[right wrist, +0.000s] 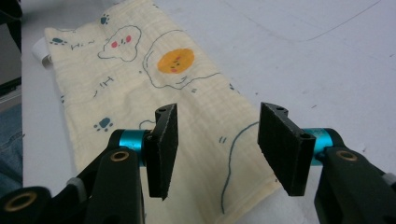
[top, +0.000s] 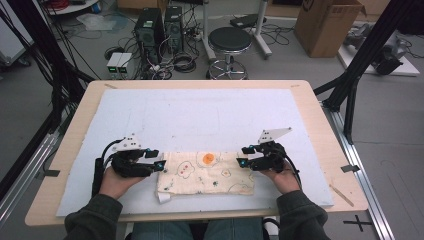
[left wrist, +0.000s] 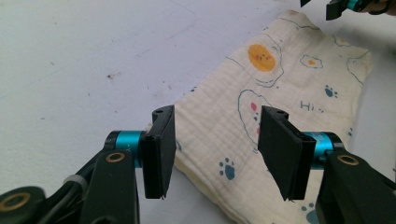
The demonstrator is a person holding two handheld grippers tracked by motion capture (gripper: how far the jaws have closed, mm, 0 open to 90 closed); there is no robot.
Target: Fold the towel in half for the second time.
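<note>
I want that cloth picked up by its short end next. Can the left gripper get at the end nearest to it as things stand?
Probably yes. The left gripper sits right at the near end of the cream printed cloth, jaws open with the cloth edge below the gap, and nothing lies between them.

The left gripper [left wrist: 212,151] hovers open-jawed over the folded cloth's [left wrist: 280,88] near corner (cartoon-printed).

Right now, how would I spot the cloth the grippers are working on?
On the white mat covering the wooden table, look at its near edge, between the two grippers. The folded cream cloth lies flat there, printed with an orange-yolked fried egg and small blue paw prints.
</note>
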